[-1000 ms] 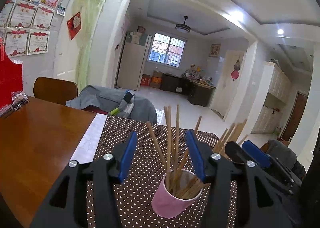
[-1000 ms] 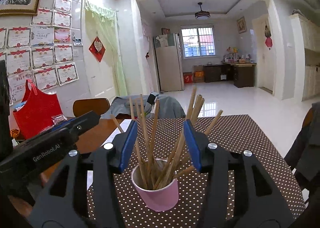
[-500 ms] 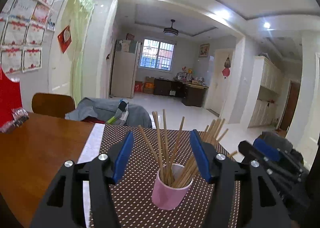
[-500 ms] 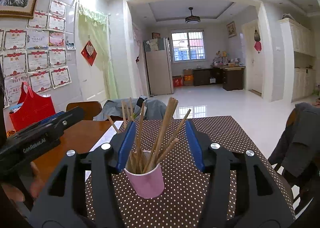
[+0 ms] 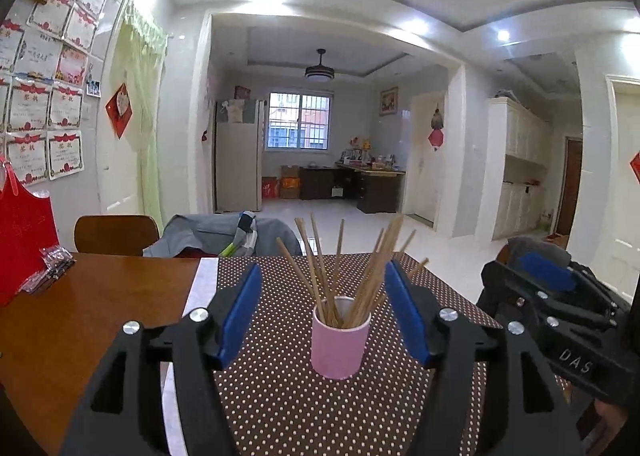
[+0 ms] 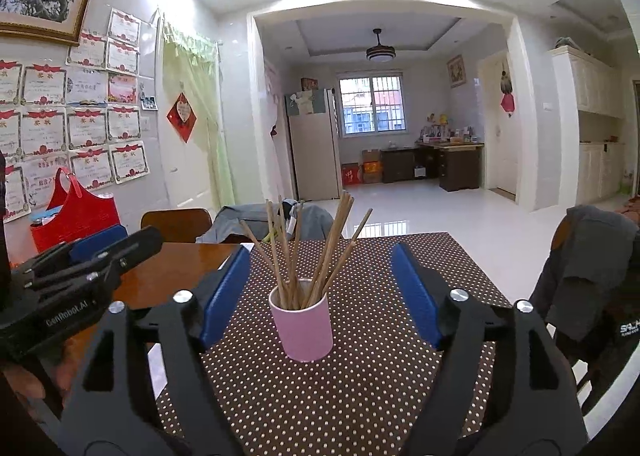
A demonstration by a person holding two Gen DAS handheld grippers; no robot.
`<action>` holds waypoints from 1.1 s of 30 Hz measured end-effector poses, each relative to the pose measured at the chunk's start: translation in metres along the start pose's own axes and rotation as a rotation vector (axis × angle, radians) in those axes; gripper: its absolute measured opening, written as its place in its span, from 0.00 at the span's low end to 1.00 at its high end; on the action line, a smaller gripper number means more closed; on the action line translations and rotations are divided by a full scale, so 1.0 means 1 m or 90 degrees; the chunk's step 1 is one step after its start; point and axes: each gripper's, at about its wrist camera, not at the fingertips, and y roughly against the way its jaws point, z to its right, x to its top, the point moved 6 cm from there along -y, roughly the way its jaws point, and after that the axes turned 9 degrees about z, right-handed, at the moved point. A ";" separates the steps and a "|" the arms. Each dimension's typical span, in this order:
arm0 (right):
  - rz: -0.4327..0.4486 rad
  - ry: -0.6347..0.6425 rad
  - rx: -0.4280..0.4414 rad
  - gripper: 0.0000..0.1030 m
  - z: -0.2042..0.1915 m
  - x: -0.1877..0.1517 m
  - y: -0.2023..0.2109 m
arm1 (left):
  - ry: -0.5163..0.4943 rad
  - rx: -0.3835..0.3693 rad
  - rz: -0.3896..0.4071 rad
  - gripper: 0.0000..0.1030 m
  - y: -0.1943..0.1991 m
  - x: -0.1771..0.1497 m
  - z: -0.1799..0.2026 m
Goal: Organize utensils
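one cup of chopsticks between two released tongs

the pink cup (image 5: 340, 338) stands upright on the dotted brown cloth (image 5: 288, 396), well in from the cloth's left, right and far edges, with bare cloth on every side of it. about ten wooden chopsticks (image 5: 344, 268) fan out of its mouth, leaning left and right.

the left tongs (image 5: 324, 316) are spread wide, empty, and sit back from the cup without touching it. the right tongs (image 6: 322, 290) are also spread wide and hold nothing; seen from there the cup (image 6: 302, 326) stands nearer the left blue pad (image 6: 224, 292) than the right one, touching neither.

left of the cloth the bare wooden table (image 5: 80, 320) runs to a red bag (image 5: 22, 236) by the wall. one wooden chair (image 5: 116, 234) stands at the far edge, beside a grey jacket (image 5: 208, 234) lying over that edge. another chair with dark clothing (image 6: 592, 268) stands close by the cloth's right edge.
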 end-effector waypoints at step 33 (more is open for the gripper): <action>0.086 0.043 -0.050 0.92 -0.011 -0.004 0.084 | -0.050 0.002 0.072 0.70 0.085 -0.003 0.032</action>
